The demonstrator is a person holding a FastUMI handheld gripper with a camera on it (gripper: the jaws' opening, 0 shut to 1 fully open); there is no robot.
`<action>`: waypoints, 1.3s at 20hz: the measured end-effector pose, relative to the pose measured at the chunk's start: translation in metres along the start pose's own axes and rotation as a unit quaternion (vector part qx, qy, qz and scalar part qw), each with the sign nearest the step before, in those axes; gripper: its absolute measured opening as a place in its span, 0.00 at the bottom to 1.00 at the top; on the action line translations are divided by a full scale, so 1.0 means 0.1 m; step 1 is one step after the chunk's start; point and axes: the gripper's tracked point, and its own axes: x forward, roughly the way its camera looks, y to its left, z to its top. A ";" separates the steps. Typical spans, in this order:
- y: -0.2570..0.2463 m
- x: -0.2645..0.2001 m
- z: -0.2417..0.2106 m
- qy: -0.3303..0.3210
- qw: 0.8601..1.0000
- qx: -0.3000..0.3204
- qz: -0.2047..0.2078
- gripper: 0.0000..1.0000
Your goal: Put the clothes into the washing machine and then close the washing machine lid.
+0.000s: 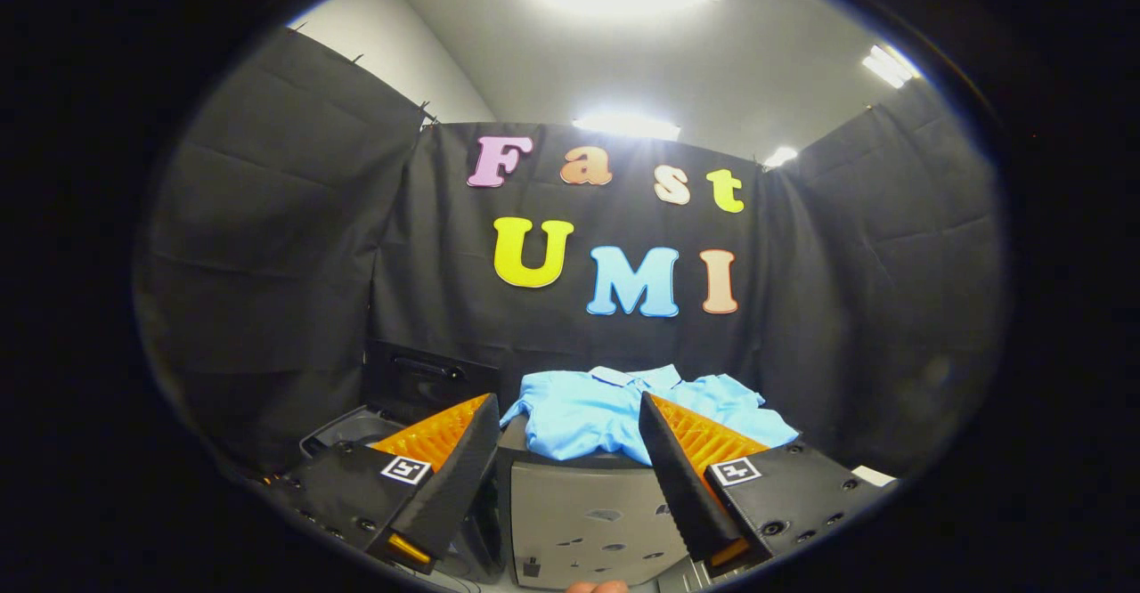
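Note:
A light blue shirt (614, 410) lies crumpled on top of a grey box-shaped stand (588, 513), just beyond my fingertips. My gripper (568, 406) is open, its two orange-and-black fingers (445, 437) spread wide with nothing between them. The washing machine (356, 428) sits low to the left of the stand, behind my left finger. Its dark lid (427, 379) stands raised against the black cloth. The drum opening is mostly hidden by my left finger.
Black cloth walls (267, 264) close in the booth on three sides. A fingertip of a person's hand (597, 587) shows below the grey stand. A pale object (873, 475) peeks out past my right finger.

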 end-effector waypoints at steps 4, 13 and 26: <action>-0.12 0.20 0.11 0.035 0.999 -0.015 0.000 0.98; -0.44 0.67 0.30 0.121 0.992 -0.029 -0.011 0.98; -0.77 1.39 -0.08 0.249 0.968 0.015 -0.020 0.98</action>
